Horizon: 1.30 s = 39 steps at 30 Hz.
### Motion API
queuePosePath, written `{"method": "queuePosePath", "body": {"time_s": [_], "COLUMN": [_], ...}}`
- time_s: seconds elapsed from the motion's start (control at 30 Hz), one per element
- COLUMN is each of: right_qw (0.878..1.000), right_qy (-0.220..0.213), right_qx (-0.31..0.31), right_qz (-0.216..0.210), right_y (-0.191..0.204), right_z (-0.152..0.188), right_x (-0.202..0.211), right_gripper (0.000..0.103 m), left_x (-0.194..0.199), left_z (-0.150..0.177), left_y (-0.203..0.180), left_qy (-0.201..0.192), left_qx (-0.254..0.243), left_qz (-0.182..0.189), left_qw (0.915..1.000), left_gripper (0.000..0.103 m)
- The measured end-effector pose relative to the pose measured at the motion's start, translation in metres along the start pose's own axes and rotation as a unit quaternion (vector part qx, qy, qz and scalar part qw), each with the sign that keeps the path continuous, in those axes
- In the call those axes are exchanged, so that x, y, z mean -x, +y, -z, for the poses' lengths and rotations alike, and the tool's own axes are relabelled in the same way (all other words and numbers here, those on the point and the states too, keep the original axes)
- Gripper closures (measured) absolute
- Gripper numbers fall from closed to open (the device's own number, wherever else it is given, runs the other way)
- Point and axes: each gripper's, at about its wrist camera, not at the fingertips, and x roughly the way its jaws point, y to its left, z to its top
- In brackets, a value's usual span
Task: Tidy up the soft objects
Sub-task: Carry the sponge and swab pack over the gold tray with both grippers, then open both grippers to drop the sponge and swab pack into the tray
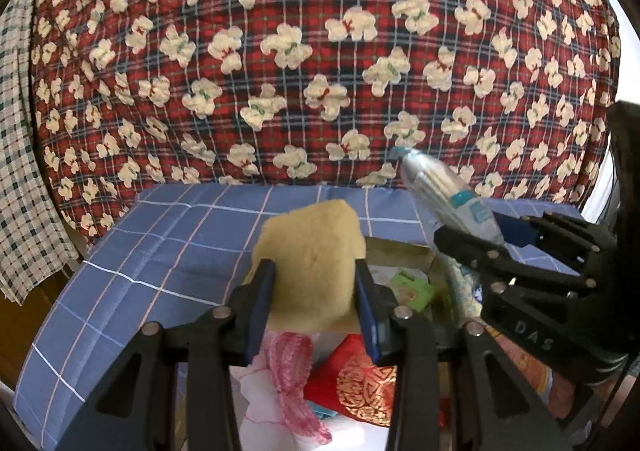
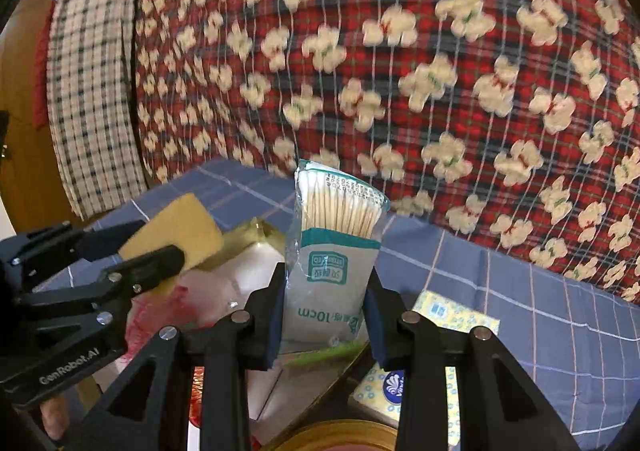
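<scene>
In the left wrist view my left gripper (image 1: 316,295) is shut on a yellow sponge (image 1: 312,251), whose top sticks up past the blue pads. To its right the right gripper (image 1: 496,235) carries a bag of cotton swabs (image 1: 448,191). In the right wrist view my right gripper (image 2: 326,303) is shut on that cotton swab bag (image 2: 332,251), held upright with the swab tips at the top. The left gripper (image 2: 132,247) shows at the left with the yellow sponge (image 2: 180,227) between its fingers. Both loads hang above a clutter of soft items.
A blue checked cushion (image 1: 160,251) lies below, backed by a red plaid quilt with cream flowers (image 1: 320,51). Underneath are a pink mesh cloth (image 1: 288,371), a red and gold pouch (image 1: 360,383), a green packet (image 1: 412,287) and tissue packs (image 2: 400,391). A checked cloth (image 2: 92,91) hangs left.
</scene>
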Motion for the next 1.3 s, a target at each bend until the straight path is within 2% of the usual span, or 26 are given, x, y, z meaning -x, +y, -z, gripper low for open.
{"method": "queuePosePath", "body": {"time_s": [0.53, 0.9, 1.03, 1.1, 1.3], "right_qw": [0.995, 0.993, 0.993, 0.993, 0.994], "right_qy": [0.093, 0.118, 0.118, 0.116, 0.111], "right_qx": [0.018, 0.028, 0.025, 0.021, 0.011], "right_qz": [0.006, 0.000, -0.002, -0.006, -0.003], "right_y": [0.007, 0.015, 0.015, 0.015, 0.011], "right_z": [0.007, 0.013, 0.013, 0.014, 0.016], "right_x": [-0.050, -0.063, -0.063, -0.062, -0.057], "right_gripper": [0.065, 0.065, 0.065, 0.063, 0.046], "left_x": [-0.041, -0.051, -0.050, -0.048, -0.045], "left_z": [0.008, 0.015, 0.015, 0.015, 0.014], "left_y": [0.003, 0.006, 0.007, 0.006, 0.005], "left_qy": [0.070, 0.094, 0.092, 0.091, 0.091], "left_qx": [-0.017, -0.020, -0.018, -0.021, -0.019], "left_qz": [0.008, 0.012, 0.014, 0.011, 0.009], "left_qw": [0.9974, 0.9953, 0.9955, 0.9956, 0.9956], "left_gripper": [0.065, 0.062, 0.058, 0.057, 0.055]}}
